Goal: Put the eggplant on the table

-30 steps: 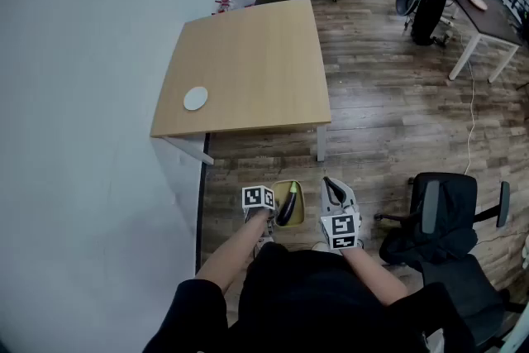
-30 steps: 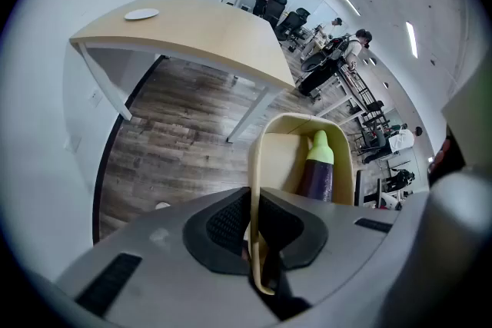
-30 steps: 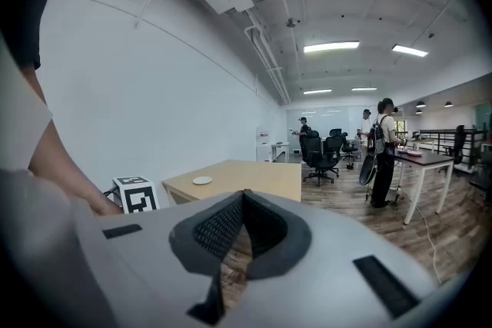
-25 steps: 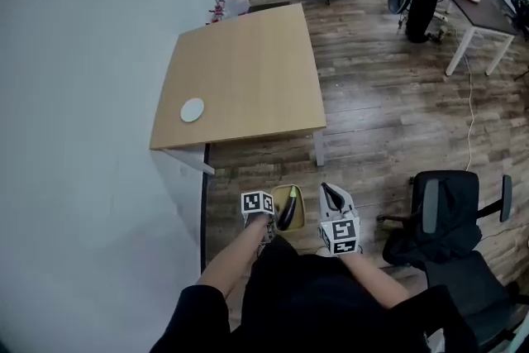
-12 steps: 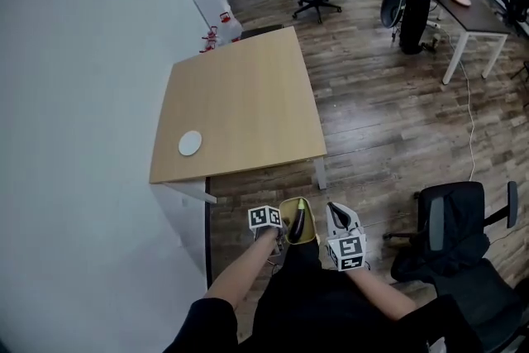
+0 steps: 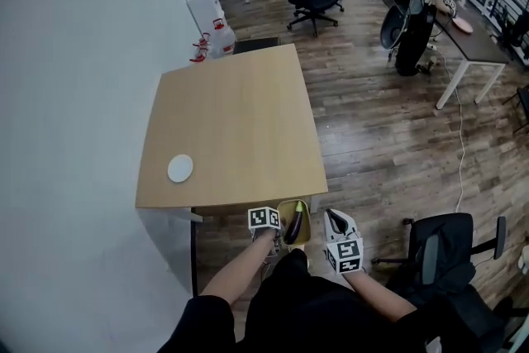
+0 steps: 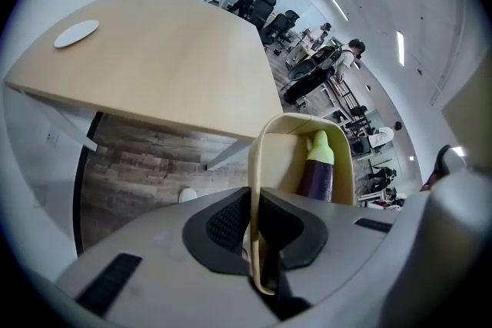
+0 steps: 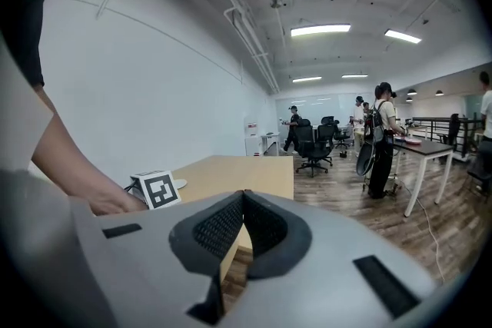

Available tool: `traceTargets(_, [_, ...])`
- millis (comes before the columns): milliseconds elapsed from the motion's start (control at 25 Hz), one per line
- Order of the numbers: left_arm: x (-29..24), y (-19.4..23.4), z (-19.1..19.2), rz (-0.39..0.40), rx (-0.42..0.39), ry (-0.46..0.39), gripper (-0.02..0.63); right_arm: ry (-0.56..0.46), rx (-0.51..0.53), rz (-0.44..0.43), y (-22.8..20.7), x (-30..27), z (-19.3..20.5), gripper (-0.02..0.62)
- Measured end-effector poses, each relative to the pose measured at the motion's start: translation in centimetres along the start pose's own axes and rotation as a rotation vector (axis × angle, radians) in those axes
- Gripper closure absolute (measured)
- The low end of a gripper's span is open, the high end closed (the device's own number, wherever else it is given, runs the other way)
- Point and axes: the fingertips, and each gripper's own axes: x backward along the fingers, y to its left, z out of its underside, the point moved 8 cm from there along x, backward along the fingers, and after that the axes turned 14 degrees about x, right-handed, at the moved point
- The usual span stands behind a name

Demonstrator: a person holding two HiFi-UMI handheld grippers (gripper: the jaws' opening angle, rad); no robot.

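A yellow bowl carrying the eggplant is clamped at its rim by the left gripper near the tabletop, while the right gripper is clenched, empty.

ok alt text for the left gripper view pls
The grey left gripper is shut on the rim of a pale yellow plastic container that holds a purple eggplant with a green cap. Beyond it stands a light wooden table with a small white round disc near its left edge.
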Motion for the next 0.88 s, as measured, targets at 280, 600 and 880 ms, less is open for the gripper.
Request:
traceTargets(280, [0.4,-0.3,-10.6,0.028,0.032,-0.032,0.583,0.017,0.033,0.02,-2.5,-9.4,-3.6,0.535])
traceTargets(600, [-0.8,0.2,-19.0,0.035,0.015,0.007,0.583,0.066,-0.001,0.066,-4.4,-15.9,-4.9,0.535])
traceTargets(880, [-2.7,-1.2,-21.5,0.06,0.011,0.009,0.583,0.066,0.056,0.078,-5.3,-17.8,-5.0,0.535])
